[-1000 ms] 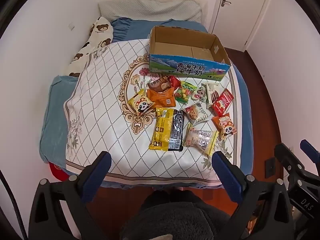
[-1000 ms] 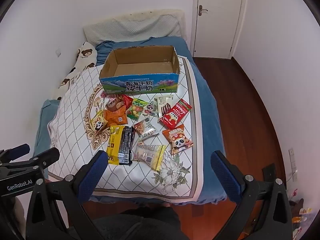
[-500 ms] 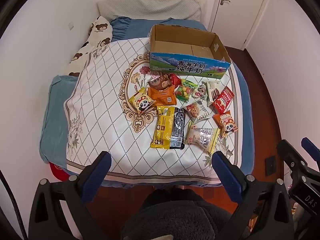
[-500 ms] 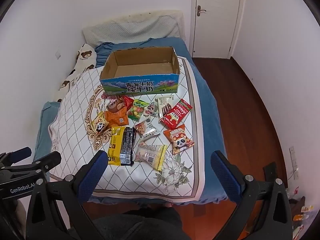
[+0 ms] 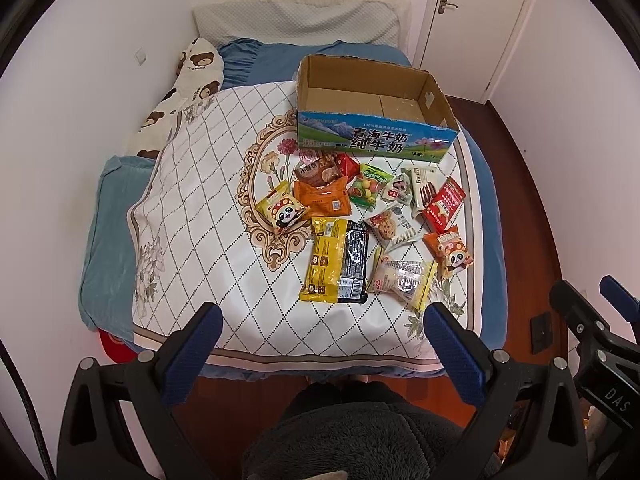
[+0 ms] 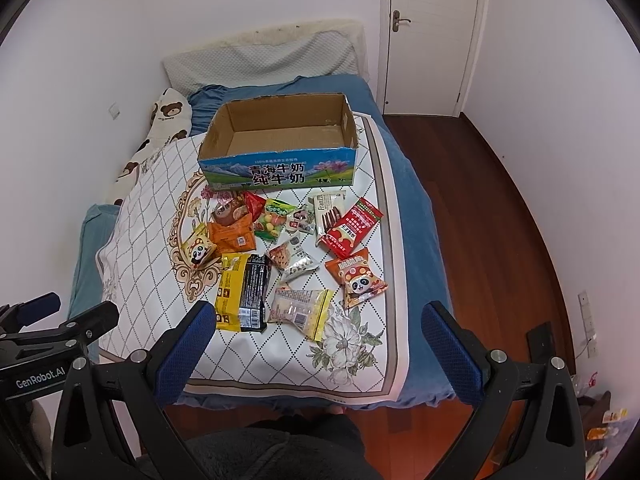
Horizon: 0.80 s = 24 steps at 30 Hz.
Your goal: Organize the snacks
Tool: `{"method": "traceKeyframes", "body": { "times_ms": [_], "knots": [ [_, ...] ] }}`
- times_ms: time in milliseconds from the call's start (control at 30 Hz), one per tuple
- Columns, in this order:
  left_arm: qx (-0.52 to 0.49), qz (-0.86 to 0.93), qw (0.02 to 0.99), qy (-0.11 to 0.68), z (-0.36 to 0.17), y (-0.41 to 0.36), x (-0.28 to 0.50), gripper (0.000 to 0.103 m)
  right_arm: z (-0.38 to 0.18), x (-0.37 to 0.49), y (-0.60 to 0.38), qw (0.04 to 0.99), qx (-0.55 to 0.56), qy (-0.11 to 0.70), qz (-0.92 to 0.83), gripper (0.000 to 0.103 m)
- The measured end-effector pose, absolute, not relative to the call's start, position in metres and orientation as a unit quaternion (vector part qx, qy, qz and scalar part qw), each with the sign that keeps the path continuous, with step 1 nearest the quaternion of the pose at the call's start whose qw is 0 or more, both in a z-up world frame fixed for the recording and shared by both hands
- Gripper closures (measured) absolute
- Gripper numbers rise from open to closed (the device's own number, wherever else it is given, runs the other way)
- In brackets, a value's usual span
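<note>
Left wrist: bed (image 5: 192, 208), door (image 5: 476, 20), wood floor (image 5: 532, 184).

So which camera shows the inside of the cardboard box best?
The right wrist view: the cardboard box faces it squarely, showing a bare floor. In the left wrist view the cardboard box sits turned, its near wall hiding part of the floor.

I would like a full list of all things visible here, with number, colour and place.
cardboard box: 1, brown with blue-green front, empty, on the blanket behind the snacks
snack packets: about 13, yellow, orange, red, green, white, loose in front of the box
blanket: 1, white with diamond lines, on the bed
pillows: 2, grey and bear-print, at the bed head
door: 1, white, closed
left gripper: open, above the bed foot
right gripper: open, beside it
</note>
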<state>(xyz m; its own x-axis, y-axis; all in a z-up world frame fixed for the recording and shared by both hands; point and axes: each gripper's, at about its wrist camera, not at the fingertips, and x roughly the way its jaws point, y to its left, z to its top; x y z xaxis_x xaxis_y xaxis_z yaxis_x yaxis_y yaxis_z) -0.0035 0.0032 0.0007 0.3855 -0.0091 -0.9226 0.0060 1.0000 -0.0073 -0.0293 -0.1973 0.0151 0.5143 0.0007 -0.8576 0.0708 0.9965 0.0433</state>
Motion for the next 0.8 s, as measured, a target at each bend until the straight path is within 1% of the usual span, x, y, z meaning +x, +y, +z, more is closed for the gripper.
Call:
{"method": "traceKeyframes", "body": {
  "times_ms": [800],
  "knots": [
    [-0.001, -0.004, 0.838, 0.545, 0.0024, 0.0092, -0.0022, 0.000, 0.0122, -0.0189, -0.1948, 0.872, 0.035, 0.489, -0.016, 0.000]
  ]
}}
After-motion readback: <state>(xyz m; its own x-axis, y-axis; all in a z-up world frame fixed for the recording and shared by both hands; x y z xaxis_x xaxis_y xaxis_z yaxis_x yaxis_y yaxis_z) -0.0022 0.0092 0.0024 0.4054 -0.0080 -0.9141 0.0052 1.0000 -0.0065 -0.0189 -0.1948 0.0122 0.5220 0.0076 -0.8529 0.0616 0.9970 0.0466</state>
